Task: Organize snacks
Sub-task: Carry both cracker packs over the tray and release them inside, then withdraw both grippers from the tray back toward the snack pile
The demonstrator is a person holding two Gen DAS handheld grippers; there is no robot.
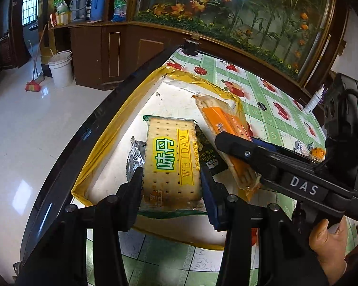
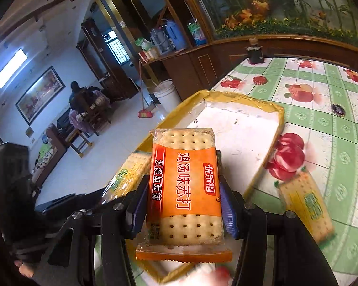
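My left gripper [image 1: 171, 182] is shut on a green-and-yellow cracker packet [image 1: 171, 162], held over the white tray with a yellow taped rim [image 1: 112, 128]. The right gripper [image 2: 183, 205] is shut on an orange cracker packet [image 2: 186, 186], also above the tray [image 2: 241, 128]. In the left wrist view the right gripper [image 1: 231, 147] comes in from the right with its orange packet [image 1: 224, 116] tilted over the tray's right side. A silver packet [image 1: 136, 153] and a dark packet [image 1: 208, 152] lie in the tray. Another green-and-yellow packet [image 2: 307, 205] lies on the tablecloth right of the tray.
The fruit-print tablecloth [image 2: 322, 143] runs right of the tray. A dark table edge [image 1: 88, 140] lies just left of it, with floor beyond. A small dark round piece [image 2: 338, 109], a white bottle [image 1: 313, 102] and small wrapped sweets [image 1: 307, 147] sit on the table.
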